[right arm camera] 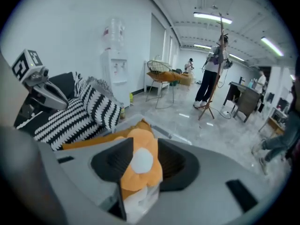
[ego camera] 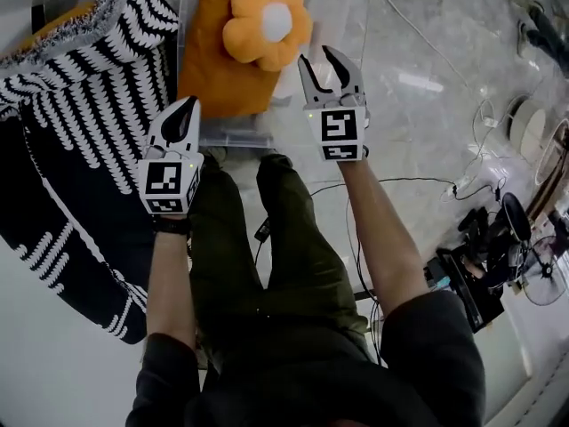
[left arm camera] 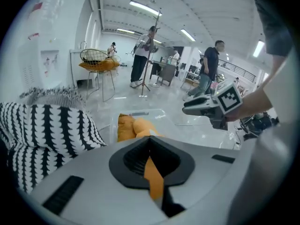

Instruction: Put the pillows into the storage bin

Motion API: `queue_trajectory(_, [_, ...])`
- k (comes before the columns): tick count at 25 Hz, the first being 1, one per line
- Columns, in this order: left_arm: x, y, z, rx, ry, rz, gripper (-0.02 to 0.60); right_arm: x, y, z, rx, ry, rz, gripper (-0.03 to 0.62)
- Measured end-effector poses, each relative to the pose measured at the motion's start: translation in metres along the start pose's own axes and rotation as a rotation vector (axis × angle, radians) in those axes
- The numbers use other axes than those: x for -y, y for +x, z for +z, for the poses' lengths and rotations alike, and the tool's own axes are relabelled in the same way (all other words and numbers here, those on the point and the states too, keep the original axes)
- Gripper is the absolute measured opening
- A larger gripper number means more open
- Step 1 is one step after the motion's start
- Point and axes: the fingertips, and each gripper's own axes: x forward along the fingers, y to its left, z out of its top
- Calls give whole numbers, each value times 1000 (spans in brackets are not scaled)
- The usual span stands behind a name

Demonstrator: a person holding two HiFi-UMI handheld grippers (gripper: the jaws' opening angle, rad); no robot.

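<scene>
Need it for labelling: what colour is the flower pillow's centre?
The pillow's centre is white; head view shows it best.

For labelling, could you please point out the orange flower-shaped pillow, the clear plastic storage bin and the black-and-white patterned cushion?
orange flower-shaped pillow [ego camera: 274,22]: head view, white centre.
clear plastic storage bin [ego camera: 233,137]: head view, near wall.
black-and-white patterned cushion [ego camera: 93,92]: head view, patterned top face.

A black-and-white throw [ego camera: 71,123] borders the marble floor [ego camera: 427,43] (cables [ego camera: 400,181] trail across it).
</scene>
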Motion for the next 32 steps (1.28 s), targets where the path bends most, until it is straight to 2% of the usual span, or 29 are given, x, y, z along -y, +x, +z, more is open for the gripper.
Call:
queue_trajectory(8, [51,-72,118,111,124,-18,3,18,-141,100,179,47,-39,161])
queue_trajectory(13, [93,-132,187,192,206,-23,3,35,-229,160,294,51,-97,106])
queue_trajectory(14, [99,-143,198,205,214,-23,4,38,-245,171,315,49,-110,56])
queue_trajectory(15, [105,-153,207,214,219,-22,3,40,-259,181,333,46,-119,27])
queue_trajectory(19, [129,-194,238,253,255,-21,4,41,-311,213,386,36,-133,3])
queue_trajectory(27, [155,-264,282,334,277,-5,4,34,-391,247,463,34,-133,2])
queue_trajectory(32, [172,-297,295,370,283,0,3,27,-431,249,477,30,-128,2])
